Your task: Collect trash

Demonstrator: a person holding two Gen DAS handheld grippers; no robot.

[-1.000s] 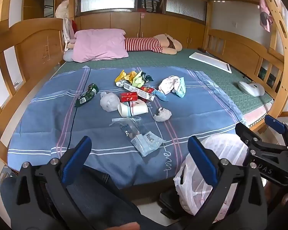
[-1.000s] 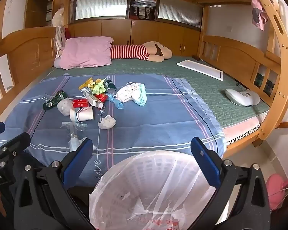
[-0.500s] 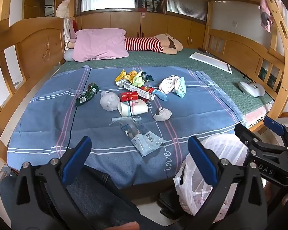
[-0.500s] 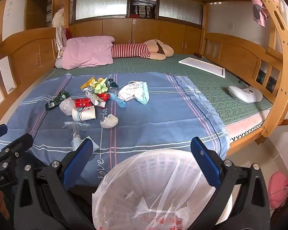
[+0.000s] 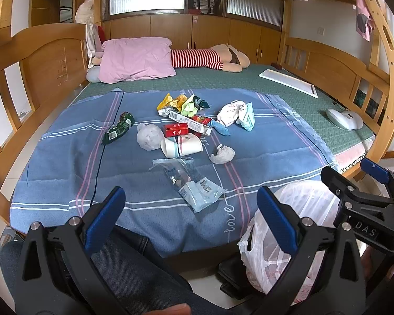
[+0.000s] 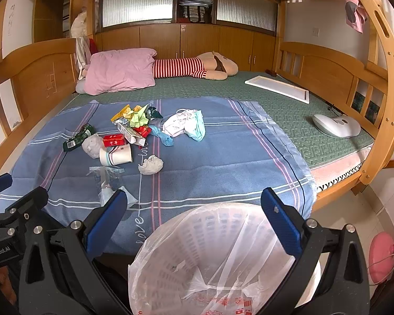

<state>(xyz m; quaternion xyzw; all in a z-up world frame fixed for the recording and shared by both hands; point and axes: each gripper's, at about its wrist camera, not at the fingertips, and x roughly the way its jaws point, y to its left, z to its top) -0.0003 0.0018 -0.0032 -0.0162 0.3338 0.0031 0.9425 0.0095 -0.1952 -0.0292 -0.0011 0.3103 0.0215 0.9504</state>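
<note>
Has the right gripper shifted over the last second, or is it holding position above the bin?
Yes, slightly. In its own view the crumpled tissue and lined bin drifted rightward in frame, so the right gripper swung a little left.

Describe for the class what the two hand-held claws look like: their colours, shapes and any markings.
Both claws, left and right, have black angular frames with silver bolts and two fingers lined with blue pads. White lettering marks the bodies: "GenRobot.AI" on the left, "DAS" on the right. The person wears dark blue denim trousers.
</note>
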